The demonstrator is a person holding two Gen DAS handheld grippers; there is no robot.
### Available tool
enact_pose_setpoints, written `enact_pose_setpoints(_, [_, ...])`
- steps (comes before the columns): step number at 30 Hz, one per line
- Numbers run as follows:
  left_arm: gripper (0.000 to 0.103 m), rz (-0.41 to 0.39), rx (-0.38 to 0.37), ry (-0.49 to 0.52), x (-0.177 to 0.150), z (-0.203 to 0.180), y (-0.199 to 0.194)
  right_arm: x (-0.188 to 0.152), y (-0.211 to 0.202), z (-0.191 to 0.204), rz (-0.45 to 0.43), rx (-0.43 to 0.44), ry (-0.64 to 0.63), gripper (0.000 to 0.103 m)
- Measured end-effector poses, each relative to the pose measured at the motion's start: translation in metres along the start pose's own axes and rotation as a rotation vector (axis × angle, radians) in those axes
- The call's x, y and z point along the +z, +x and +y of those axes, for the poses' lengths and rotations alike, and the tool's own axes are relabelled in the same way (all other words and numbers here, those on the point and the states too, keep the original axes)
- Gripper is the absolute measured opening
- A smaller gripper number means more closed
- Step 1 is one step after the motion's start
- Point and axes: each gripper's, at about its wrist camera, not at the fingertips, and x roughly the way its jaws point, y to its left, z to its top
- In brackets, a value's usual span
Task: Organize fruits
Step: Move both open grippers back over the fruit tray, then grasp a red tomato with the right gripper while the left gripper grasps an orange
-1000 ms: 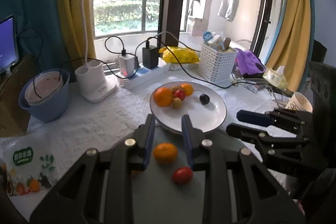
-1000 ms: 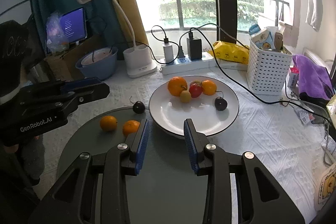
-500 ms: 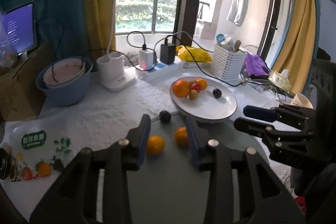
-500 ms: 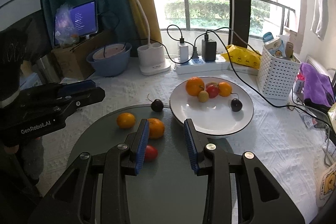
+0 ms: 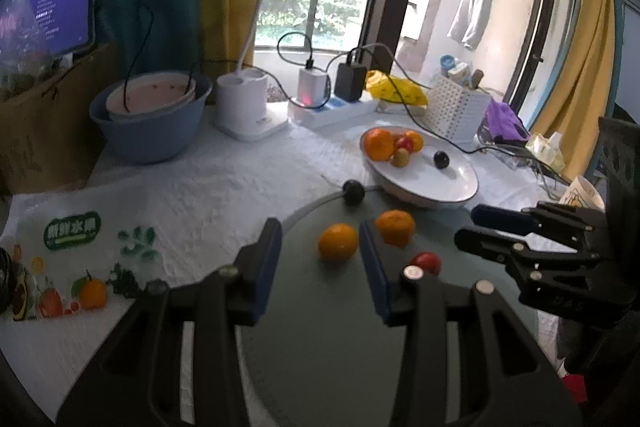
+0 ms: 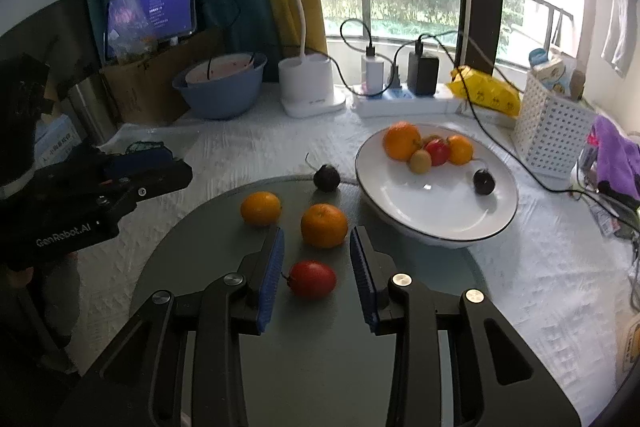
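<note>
A white plate (image 6: 440, 215) holds several fruits: oranges (image 6: 401, 140), a red one and a dark plum (image 6: 483, 181). On the grey round mat (image 6: 312, 347) lie two oranges (image 6: 324, 225) (image 6: 260, 207), a red fruit (image 6: 312, 278) and, at its far edge, a dark plum (image 6: 326, 177). My right gripper (image 6: 316, 239) is open and empty, with the red fruit between its fingers. My left gripper (image 5: 320, 231) is open and empty, an orange (image 5: 338, 242) just beyond its tips. The plate also shows in the left wrist view (image 5: 440, 187).
A blue bowl (image 6: 220, 95), a white lamp base (image 6: 308, 87), a power strip (image 6: 404, 101) with trailing cables, a yellow bag (image 6: 488, 89) and a white basket (image 6: 556, 131) line the back. A printed bag (image 5: 72, 259) lies at the left.
Both grippers have drawn back and swung left. More of the mat shows, and the red fruit now lies between my right gripper's fingers. Both stay open.
</note>
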Motion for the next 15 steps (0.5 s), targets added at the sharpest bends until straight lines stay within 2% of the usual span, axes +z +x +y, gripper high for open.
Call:
enact_pose_setpoints(10, [0.042,0.049,-0.012,-0.025,-0.016,0.014,0.012,-0.017,0.032,-0.004,0.091,-0.031,0.077,0.036])
enact_pose_setpoints(12, [0.042,0.057,-0.015,-0.036,-0.019,0.016,0.014,-0.02,0.036,-0.006,0.103,-0.015,0.096,0.044])
enact_pose_setpoints(15, [0.042,0.066,-0.018,-0.049,-0.023,0.018,0.017,-0.021,0.04,-0.003,0.113,-0.004,0.089,0.045])
